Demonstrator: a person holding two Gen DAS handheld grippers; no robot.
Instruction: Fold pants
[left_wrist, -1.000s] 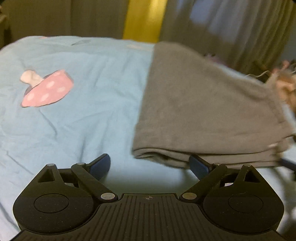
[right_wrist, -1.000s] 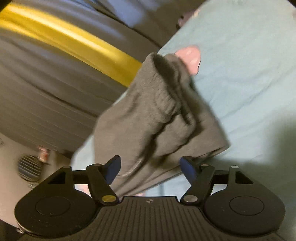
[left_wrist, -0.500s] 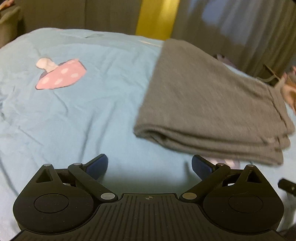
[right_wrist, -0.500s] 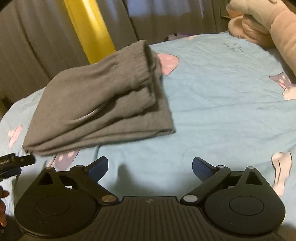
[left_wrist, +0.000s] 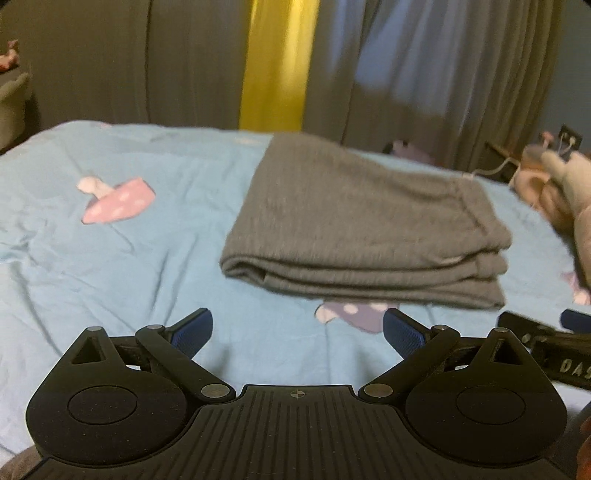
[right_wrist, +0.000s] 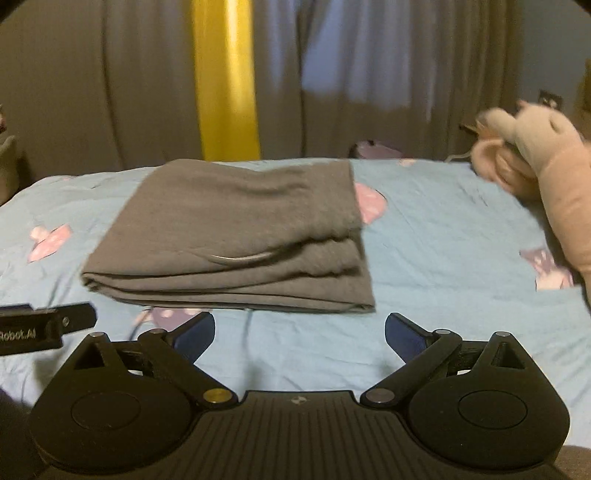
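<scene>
Grey curtains (right_wrist: 122, 81) with a yellow vertical stripe (right_wrist: 225, 81) hang behind a light-blue bedsheet printed with pink mushrooms (left_wrist: 92, 266), and the landmark on that sheet is the folded grey knit pants (left_wrist: 362, 229), a flat, layered stack lying near its middle.

To the left of the pants a pink mushroom print (left_wrist: 118, 199) shows on bare sheet. In front of the pants and clear of their near edge, the left gripper (left_wrist: 297, 330) hovers with its blue-padded fingers spread wide and nothing between them. Just beside it, also in front of the pants, the right gripper (right_wrist: 300, 330) has its fingers equally apart and empty. To the right of the pants, well apart from them, lies a pink and grey plush toy (right_wrist: 535, 155).

By my judgement the fold is essentially done, with both claws free of the cloth. The risks are small: the right-hand ends of the stack look uneven, with a pale drawstring loop (right_wrist: 243, 258) poking out between layers, so a finger passing low over that edge could snag it and drag the top layer open. Soft knit also tends to slump, so any nudge from the front could skew the stack.
</scene>
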